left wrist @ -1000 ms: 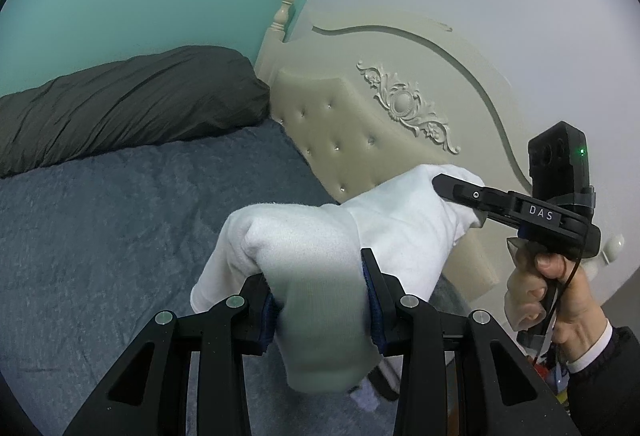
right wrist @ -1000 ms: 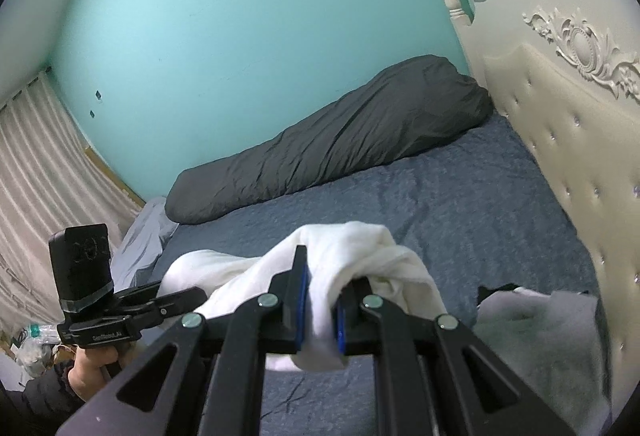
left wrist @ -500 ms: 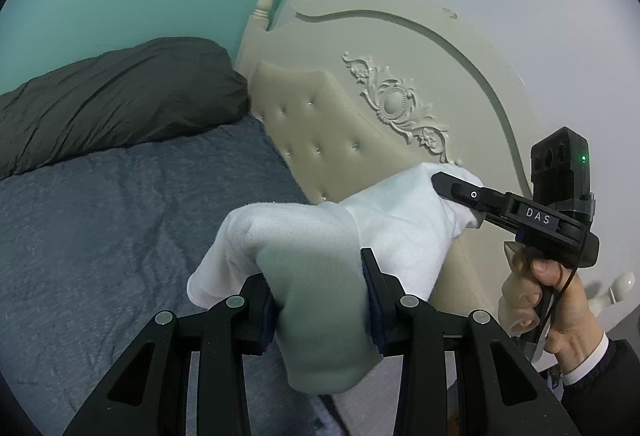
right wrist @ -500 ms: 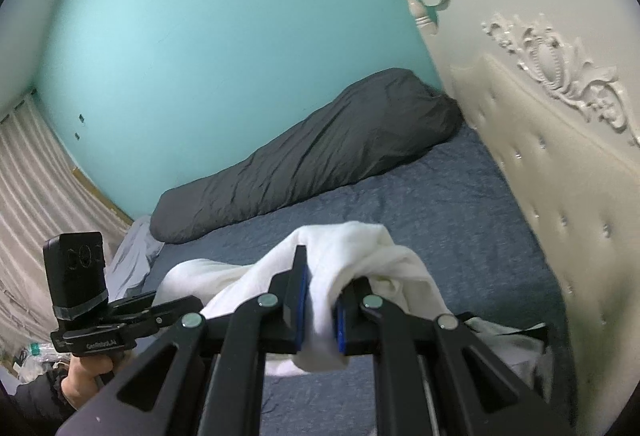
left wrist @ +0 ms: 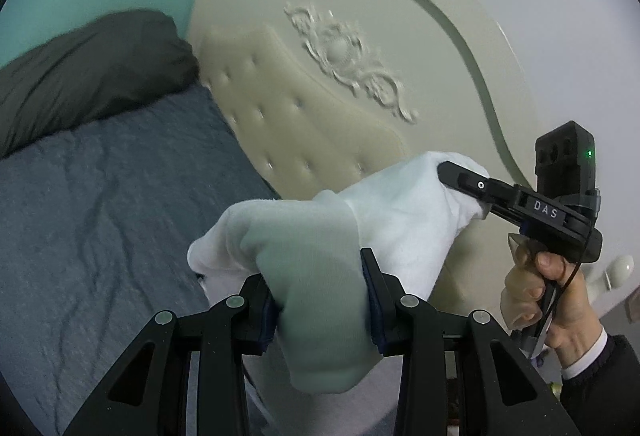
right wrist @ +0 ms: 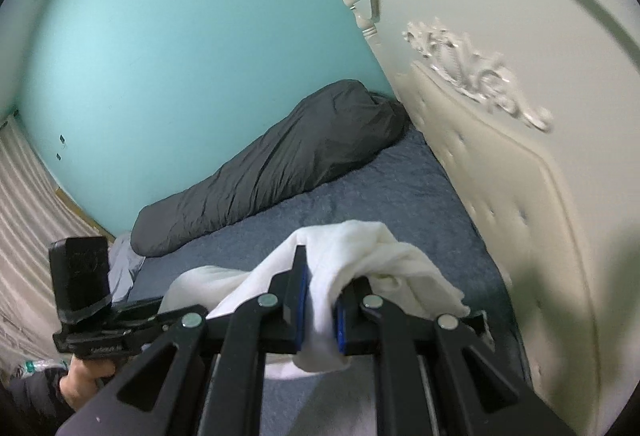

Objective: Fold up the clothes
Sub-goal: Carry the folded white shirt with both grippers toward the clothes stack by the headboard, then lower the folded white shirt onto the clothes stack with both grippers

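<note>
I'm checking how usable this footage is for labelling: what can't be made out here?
- White garment: its type and lower part, bunched, cut off by the left gripper in the left view.
- Headboard carving: motion-blurred, right view.
- Bed beneath the right gripper: hidden by its fingers.

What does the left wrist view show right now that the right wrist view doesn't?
Only the left wrist view: the right gripper from outside, with the bare hand on its handle.

Only the right wrist view: the striped beige curtain and the left gripper's camera block.

Both: the white fleece garment clamped in both grippers, the dark grey duvet roll, the blue-grey bedspread and the cream tufted headboard.
</note>
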`<act>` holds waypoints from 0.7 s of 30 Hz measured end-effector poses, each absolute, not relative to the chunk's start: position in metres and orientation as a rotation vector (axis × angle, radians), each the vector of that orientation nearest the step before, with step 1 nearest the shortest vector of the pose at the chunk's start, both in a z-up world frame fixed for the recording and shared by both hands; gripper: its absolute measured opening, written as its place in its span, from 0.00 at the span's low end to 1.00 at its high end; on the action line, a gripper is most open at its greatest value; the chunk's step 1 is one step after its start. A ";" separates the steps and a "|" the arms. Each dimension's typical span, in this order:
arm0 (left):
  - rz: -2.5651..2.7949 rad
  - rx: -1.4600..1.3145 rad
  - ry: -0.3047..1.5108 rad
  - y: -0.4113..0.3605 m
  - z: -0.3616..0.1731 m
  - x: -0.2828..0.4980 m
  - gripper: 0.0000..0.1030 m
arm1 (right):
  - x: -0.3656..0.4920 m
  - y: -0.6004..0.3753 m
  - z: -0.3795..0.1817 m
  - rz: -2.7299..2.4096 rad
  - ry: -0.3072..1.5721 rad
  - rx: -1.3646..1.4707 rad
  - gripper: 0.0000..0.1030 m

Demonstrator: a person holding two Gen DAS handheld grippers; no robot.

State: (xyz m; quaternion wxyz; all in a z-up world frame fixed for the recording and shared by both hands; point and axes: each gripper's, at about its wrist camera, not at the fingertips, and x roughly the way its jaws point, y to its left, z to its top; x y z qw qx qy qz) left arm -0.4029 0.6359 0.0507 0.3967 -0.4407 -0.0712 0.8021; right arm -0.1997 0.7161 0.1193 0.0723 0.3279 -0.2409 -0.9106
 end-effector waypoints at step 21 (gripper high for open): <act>1.901 -1.244 -0.150 0.638 -0.024 -0.286 0.38 | -0.031 0.690 0.039 -2.696 -0.954 1.072 0.10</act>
